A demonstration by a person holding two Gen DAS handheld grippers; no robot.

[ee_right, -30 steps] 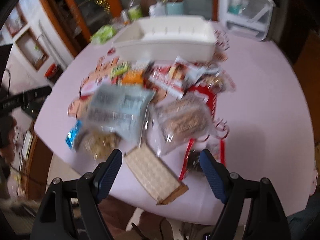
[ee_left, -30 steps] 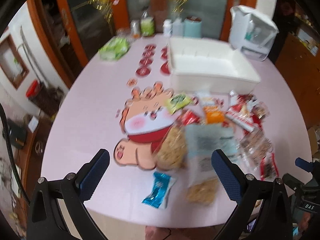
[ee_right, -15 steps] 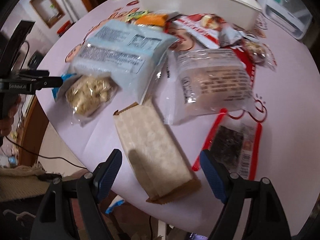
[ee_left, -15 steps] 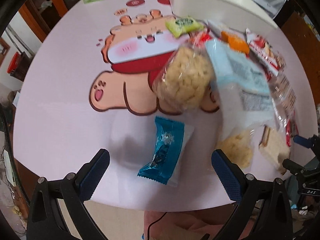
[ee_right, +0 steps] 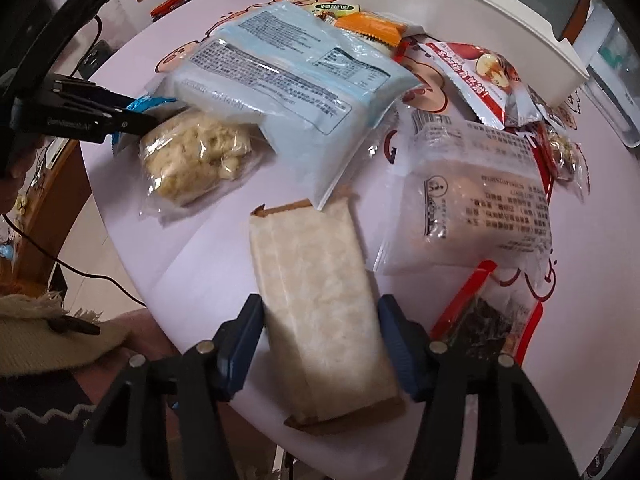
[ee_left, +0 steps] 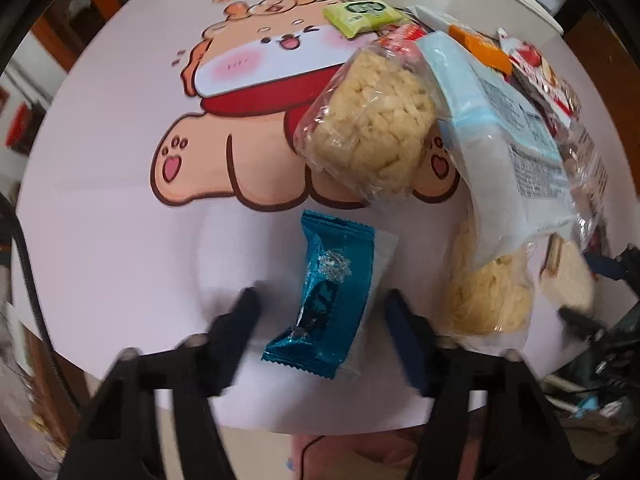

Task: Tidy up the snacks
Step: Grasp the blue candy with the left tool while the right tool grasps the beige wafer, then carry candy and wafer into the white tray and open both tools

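**Obs. A:** Round pink table with a cartoon animal print; snacks heaped toward one side, white bin beyond the pile. Wooden furniture around the edge.

**Obs. B:** Left gripper?

**A:** Low over the table near its edge, jaws part open and straddling the blue foil packet. Gap visible on both sides of the packet, no contact that I can see. Fingers blurred. My reading: lined up to pinch it across its short width.

**B:** Right gripper?

**A:** Straddling the pale paper-wrapped bar, fingers at its two long edges, about the bar's width apart. Touching or just beside: cannot tell. Bar flat on the table, not lifted.

**B:** Why those two?

**A:** Judgement only: both lie loose at the near edge, apart from the overlapping heap, so they are the easy first picks. Bin is well beyond, across the pile.

**B:** Appearance of the items?

**A:** Packet: shiny teal, crimped ends, snowflake mark, one clear edge. Bar: oblong, off-white frosted wrap with brown card showing at both ends. Neighbours: two clear bags of puffed-rice cakes, a light blue printed pack, a red apple-picture packet.

**B:** Progress?

**A:** Early. Nearly everything is on the table.
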